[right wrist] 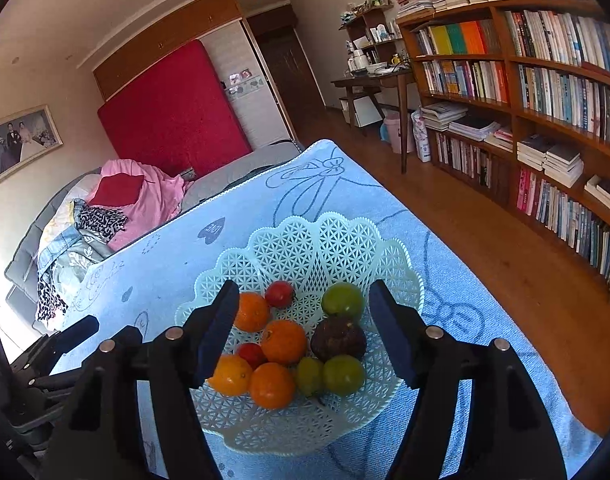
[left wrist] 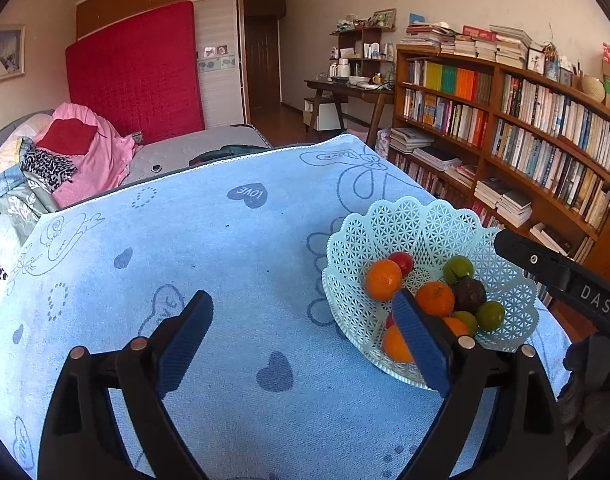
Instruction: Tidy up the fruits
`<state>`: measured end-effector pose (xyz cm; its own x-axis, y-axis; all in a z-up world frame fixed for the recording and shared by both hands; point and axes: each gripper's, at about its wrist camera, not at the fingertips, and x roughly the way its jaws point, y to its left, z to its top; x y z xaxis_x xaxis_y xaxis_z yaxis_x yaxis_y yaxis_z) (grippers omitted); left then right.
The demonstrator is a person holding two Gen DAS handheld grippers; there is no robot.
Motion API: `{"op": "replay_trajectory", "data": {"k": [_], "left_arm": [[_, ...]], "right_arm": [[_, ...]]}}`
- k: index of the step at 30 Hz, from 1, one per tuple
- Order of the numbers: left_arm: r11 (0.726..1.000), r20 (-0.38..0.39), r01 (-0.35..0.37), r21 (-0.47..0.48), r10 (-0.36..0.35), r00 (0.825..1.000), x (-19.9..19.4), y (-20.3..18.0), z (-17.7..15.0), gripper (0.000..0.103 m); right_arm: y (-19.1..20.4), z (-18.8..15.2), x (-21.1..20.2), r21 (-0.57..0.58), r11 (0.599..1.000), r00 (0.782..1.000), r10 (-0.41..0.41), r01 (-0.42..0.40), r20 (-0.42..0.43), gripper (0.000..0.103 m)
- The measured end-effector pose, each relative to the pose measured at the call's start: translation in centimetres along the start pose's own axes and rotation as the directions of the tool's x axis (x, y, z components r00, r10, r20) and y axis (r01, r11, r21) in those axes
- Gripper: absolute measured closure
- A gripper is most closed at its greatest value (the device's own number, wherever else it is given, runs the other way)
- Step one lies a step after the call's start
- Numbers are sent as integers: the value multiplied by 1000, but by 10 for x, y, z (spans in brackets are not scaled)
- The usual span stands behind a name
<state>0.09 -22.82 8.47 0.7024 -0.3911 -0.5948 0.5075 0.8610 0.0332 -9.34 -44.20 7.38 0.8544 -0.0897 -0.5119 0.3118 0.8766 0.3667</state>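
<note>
Both grippers hang spread wide and empty: the right gripper (right wrist: 305, 332) above the fruits (right wrist: 283, 340) piled in the lattice basket (right wrist: 313, 240), the left gripper (left wrist: 301, 340) beside it over the blue towel (left wrist: 225, 240), apparently sorting done.

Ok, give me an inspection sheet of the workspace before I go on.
Surface: blue towel with heart prints covers the table.
Job's things: mint lattice basket holds four oranges, three green fruits, two small red fruits and one dark brown fruit.
Clutter: no loose fruit seen on the towel.
Grippers: left gripper open and empty, beside the basket; right gripper open and empty, over the fruit.
Cables: nothing seen.
Surroundings: bookshelf, bed with clothes, red mattress, desk.
</note>
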Motion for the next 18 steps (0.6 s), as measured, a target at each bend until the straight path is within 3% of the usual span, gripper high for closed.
{"op": "replay_trajectory", "data": {"k": [2,7,18], "left_arm": [[1000,1,-9,10,9,1000,-1,0,-1,12],[999,-1,-30,30,30,1000,-2,-1,-3,8],[995,20,-94,33,94,995,-11,7,-7,8]], "right_arm": [[-1,1,-3,6,1000,1000,1,-1,4,20],[-2,4,-10,10,1000,1000,12,-12,8,7],[-3,-3,-28,-40,999,1000,-27,27,-2,3]]}}
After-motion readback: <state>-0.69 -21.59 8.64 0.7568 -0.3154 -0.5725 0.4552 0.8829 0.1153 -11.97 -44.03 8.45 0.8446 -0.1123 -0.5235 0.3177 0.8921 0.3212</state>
